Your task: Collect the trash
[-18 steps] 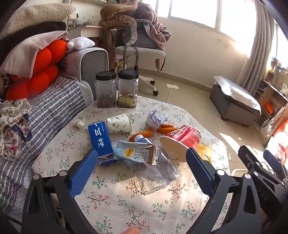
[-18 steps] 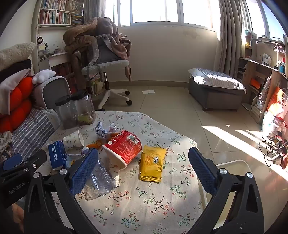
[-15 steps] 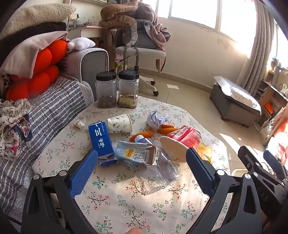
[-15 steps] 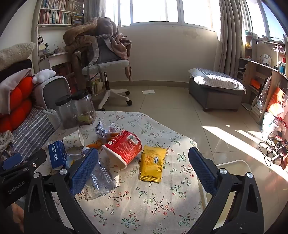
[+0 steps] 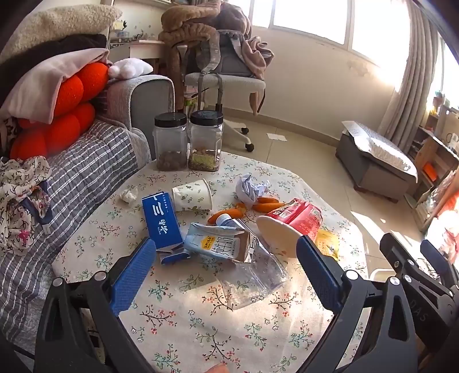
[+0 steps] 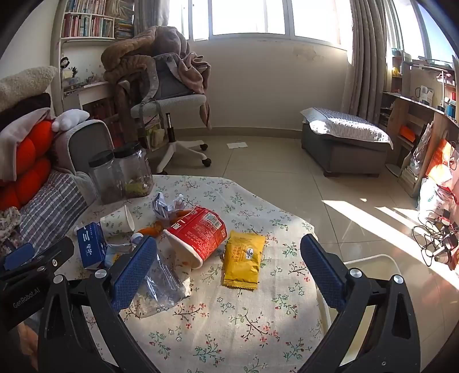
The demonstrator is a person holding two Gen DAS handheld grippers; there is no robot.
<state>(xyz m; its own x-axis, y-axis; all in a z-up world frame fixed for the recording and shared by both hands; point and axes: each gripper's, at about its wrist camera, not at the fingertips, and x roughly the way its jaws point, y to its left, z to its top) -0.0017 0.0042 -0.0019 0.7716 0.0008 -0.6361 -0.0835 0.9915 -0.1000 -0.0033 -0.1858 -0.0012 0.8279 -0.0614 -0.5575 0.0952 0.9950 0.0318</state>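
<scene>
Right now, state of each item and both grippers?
left gripper: open, empty
right gripper: open, empty
noodle cup: tipped over
paper cup: on its side
milk carton: crushed, lying flat
blue box: flat, flap open
yellow packet: flat
jars: upright, lids on

home living room, sofa (image 5: 94, 172), bookshelf (image 6: 86, 25), office chair (image 6: 172, 100)

Red noodle cup (image 6: 198, 235) tipped beside flat yellow packet (image 6: 243, 259)
</scene>
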